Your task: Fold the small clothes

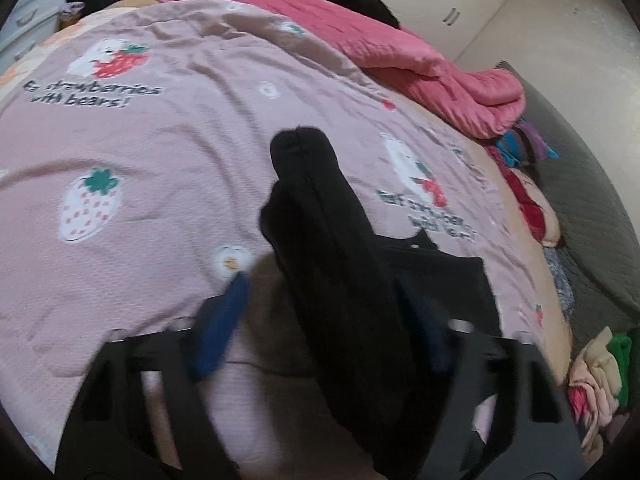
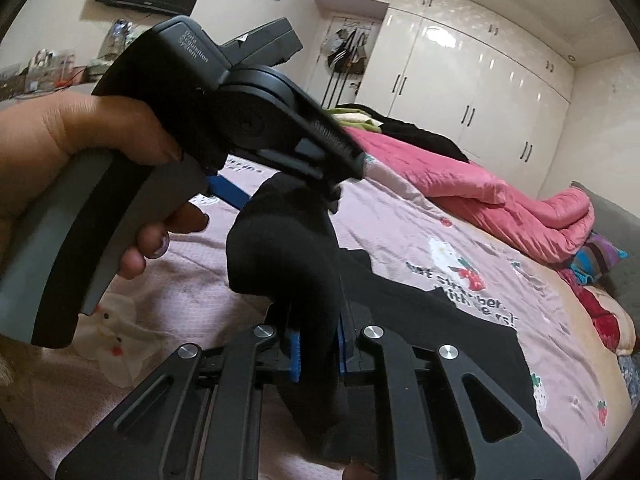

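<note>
Two grippers: both at one black knitted sock (image 2: 280, 248).
Right gripper (image 2: 318, 350): blue pads pinch the sock, jaws narrow.
Left gripper (image 1: 320, 320): jaws half wide, sock between them; grip cannot tell.
Black flat garment (image 2: 420, 308): on pink strawberry-print bedspread (image 1: 180, 140), at 3 o'clock of the sock.

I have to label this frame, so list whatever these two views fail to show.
- Left gripper: motion blur in the left wrist view hides whether its pads press the black sock.
- Sock's lower end: hidden behind the right gripper in the right wrist view.
- Black garment on the bed: its type is unclear, partly covered by gripper frames.
- Clothes pile: cut by the fisheye edge.
</note>
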`<state>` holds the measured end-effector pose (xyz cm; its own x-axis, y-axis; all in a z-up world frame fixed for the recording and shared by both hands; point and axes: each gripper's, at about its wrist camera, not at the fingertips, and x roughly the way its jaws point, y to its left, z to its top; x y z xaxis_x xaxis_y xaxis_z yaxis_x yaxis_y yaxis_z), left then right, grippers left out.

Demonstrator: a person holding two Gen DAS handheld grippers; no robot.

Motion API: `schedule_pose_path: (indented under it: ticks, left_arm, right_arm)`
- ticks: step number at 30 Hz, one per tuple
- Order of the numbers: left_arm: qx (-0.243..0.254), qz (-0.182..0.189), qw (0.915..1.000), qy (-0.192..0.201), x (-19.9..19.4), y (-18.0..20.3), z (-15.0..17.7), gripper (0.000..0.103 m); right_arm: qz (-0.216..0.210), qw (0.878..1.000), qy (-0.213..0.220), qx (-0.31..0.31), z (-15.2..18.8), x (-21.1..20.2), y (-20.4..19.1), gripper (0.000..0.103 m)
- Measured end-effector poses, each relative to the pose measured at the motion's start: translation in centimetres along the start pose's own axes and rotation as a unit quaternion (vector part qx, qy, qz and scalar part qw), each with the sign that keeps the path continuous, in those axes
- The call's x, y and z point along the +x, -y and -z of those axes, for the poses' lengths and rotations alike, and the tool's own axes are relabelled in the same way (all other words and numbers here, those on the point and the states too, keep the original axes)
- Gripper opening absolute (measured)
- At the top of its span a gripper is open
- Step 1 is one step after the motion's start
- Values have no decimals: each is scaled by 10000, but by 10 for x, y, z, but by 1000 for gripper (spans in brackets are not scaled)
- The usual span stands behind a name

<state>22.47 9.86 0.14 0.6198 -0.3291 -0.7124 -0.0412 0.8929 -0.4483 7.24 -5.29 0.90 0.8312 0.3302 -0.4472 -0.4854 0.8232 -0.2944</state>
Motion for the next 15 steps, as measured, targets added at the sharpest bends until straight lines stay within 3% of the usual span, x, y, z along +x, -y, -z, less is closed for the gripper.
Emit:
schedule_pose_path:
  ticks: [2,5,15]
  left_arm:
    - [84,129,9999,-20,2,10,0,34]
    - [219,207,9995,20,1,23,-1,27]
    - [544,422,9975,134,0,69,-6,27]
  right_arm:
    - [42,10000,27,86,1,-3,6,11]
    - [116,9997,54,193,2,-7,13,10]
    - [419,9975,172,548,4,-25,45,10]
